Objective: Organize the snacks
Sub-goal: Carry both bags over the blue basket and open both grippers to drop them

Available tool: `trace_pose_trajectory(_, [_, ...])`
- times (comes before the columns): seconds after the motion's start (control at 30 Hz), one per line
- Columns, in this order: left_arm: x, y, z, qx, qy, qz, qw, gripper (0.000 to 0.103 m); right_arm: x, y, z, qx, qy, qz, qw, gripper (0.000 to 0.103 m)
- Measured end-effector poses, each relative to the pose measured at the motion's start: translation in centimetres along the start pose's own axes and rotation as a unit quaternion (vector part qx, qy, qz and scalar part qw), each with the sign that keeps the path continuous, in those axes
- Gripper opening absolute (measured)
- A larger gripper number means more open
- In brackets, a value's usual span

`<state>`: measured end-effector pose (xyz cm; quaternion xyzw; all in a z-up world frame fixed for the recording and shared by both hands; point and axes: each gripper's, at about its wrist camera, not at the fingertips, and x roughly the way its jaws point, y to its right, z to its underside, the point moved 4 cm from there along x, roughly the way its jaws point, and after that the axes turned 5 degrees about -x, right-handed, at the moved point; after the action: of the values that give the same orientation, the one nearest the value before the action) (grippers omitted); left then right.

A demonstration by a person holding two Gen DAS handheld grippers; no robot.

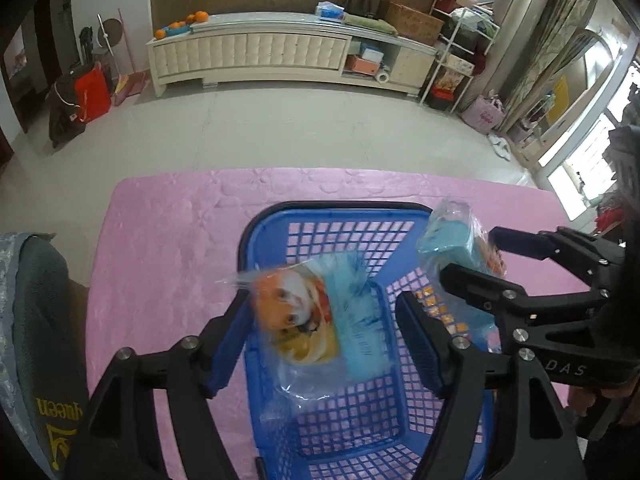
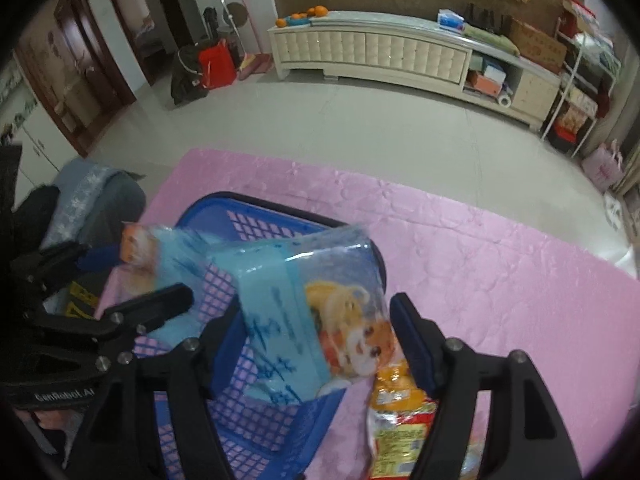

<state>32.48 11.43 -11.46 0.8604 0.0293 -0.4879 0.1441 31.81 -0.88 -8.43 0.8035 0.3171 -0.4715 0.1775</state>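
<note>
Left wrist view: left gripper (image 1: 320,340) spread wide over the blue plastic lattice basket (image 1: 272,232) on the pink quilted cloth (image 1: 168,240). Blurred clear-wrapped blue snack pack w/ cartoon face (image 1: 316,320) sits between the fingers, above basket floor; contact unclear.

Right wrist view: right gripper (image 2: 320,344) also wide apart, second blue cartoon-face snack pack (image 2: 296,320) between its fingers, over basket's right rim; grip can't be told. Red-yellow snack bag (image 2: 396,428) on cloth just right of basket.
</note>
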Motion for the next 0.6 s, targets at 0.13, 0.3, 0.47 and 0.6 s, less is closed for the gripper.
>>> trace_pose_trajectory(0.13, [-0.9, 0.2, 0.0, -0.001, 0.018, -0.006, 0.9998, 0.077, -1.0, 0.9, 0.2, 0.02, 0.019, -0.005, 1.0, 0.088])
trace_pose_trajectory(0.3, [-2.0, 0.4, 0.8, -0.003, 0.024, -0.008, 0.9997, 0.077, -2.0, 1.2, 0.9, 0.029, 0.016, -0.022, 0.999, 0.089])
trace_pose_trajectory(0.47, [-3.8, 1.2, 2.2, 0.008, 0.031, -0.003, 0.9995, 0.077, -3.5, 1.2, 1.9, 0.032, 0.018, -0.014, 0.999, 0.089])
trace_pose_trajectory(0.6, [-5.2, 2.2, 3.5, 0.011, 0.037, -0.004, 0.9992, 0.077, -5.2, 1.1, 3.1, 0.035, 0.021, -0.013, 0.999, 0.089])
